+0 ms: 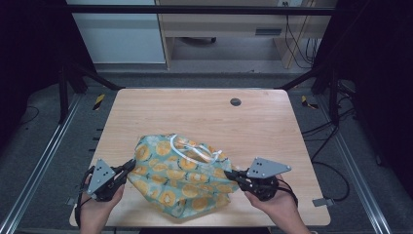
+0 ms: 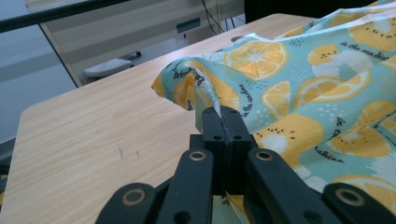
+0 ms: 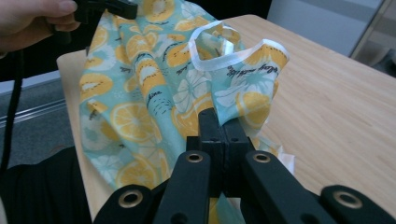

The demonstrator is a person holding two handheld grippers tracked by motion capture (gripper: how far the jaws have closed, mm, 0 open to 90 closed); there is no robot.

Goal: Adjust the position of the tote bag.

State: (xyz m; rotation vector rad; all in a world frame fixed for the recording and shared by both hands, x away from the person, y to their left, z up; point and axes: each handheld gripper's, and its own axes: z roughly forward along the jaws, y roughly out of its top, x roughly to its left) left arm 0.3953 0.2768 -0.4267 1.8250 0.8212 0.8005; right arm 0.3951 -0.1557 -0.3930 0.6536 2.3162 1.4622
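Teal cloth printed with orange slices, the fabric bag lies crumpled on the near half of the table, strung between the 2 tools. The left gripper is clamped on its left edge, the right gripper on its right. White handles curl on top.

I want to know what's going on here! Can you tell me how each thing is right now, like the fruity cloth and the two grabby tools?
Fruit-print cloth: crumpled on the table, pinched at both sides, white trim on top.
Left tool: shut on the cloth's left edge.
Right tool: shut on the cloth's right edge.
Table: bare wood around the cloth.
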